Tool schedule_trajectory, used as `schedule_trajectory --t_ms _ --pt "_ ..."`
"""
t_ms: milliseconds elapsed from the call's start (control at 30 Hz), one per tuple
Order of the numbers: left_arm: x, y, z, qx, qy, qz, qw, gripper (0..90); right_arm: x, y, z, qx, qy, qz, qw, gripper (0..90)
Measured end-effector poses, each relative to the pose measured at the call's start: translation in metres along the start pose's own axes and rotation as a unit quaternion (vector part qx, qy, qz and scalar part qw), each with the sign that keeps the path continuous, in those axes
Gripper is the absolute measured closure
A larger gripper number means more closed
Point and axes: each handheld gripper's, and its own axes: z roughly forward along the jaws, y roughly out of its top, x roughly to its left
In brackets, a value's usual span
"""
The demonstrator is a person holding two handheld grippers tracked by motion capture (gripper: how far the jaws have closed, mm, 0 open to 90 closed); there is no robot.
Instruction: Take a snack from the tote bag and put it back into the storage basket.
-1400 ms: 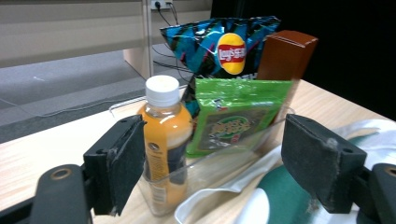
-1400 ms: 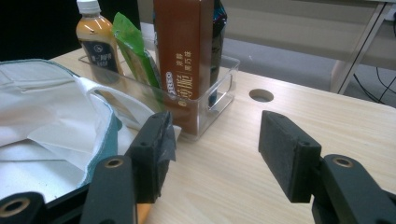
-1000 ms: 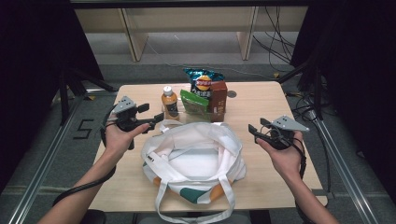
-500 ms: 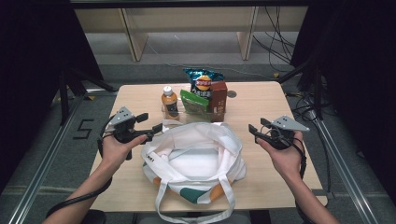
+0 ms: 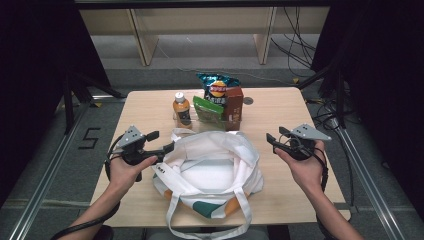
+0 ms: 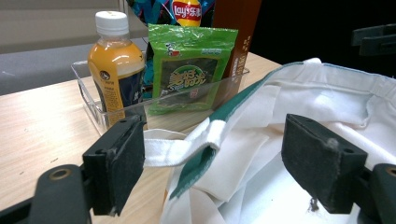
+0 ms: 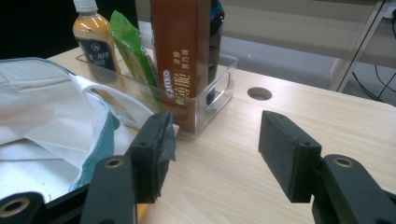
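White canvas tote bag, green and orange trim, lies mouth-open at lower centre of the high view, straps trailing toward the bottom edge. Left gripper at middle left, jaws apart, tips at the bag's left rim. Right gripper at middle right, jaws apart, holding nothing, apart from the bag's right rim. Clear tray at upper centre, behind the bag, holding an orange drink bottle, green snack packet, brown carton and blue crisp bag. Wooden table beneath all.

Left gripper view: both pads wide apart; the bag's rim with its white strap end and green edging lies between them, running roughly across from the left pad toward upper right. Left pad appears to be just beside the strap, though contact cannot be confirmed. Bottle and green packet at upper left and centre, in the tray.

Right gripper view: pads open over bare table; bag lies to the left of the left pad, carton in the tray above.

Judgement: the left hand is the nearer; closing on the rim between its pads looks like the next move, to hold the mouth open.
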Motion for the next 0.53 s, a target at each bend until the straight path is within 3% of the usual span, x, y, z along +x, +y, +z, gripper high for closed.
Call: schedule_trajectory --t_ms 267,533 --pt "-0.0013 -0.0064 -0.0018 -0.006 -0.002 0.008 0.9999 21.0 -0.0007 -0.0002 0.0005 -0.001 0.004 -0.001 1.0000 44.6" --pt "0.0033 -0.0095 -0.0048 -0.005 0.004 0.000 1.0000 20.8 -0.0002 -0.0005 0.0005 -0.001 0.005 -0.001 1.0000 44.6"
